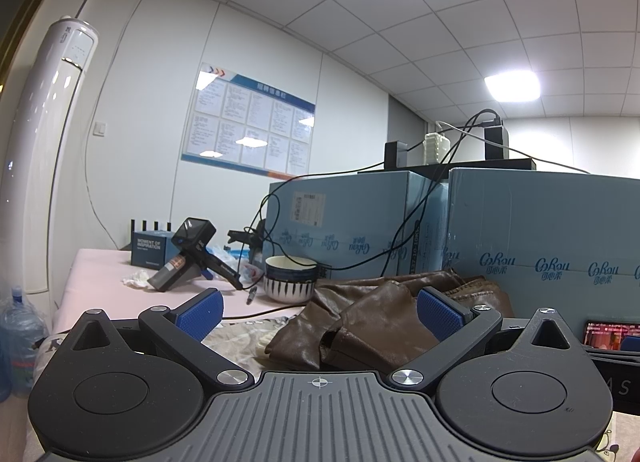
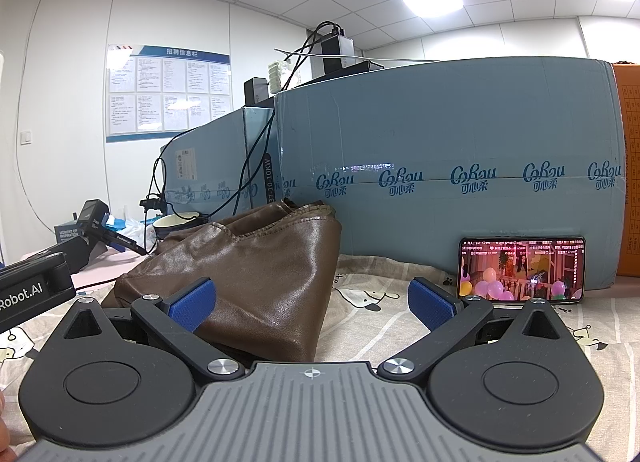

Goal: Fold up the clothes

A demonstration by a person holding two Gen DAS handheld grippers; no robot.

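- The left gripper [image 1: 319,316] is spread wide at the bottom of its frame, holding nothing; the right gripper [image 2: 312,304] gapes likewise.
- The brown leather garment [image 2: 256,278] lies crumpled at frame centre on the patterned sheet [image 2: 384,314].
- A lit phone [image 2: 522,270] leans against the blue cartons [image 2: 460,149], right of centre.
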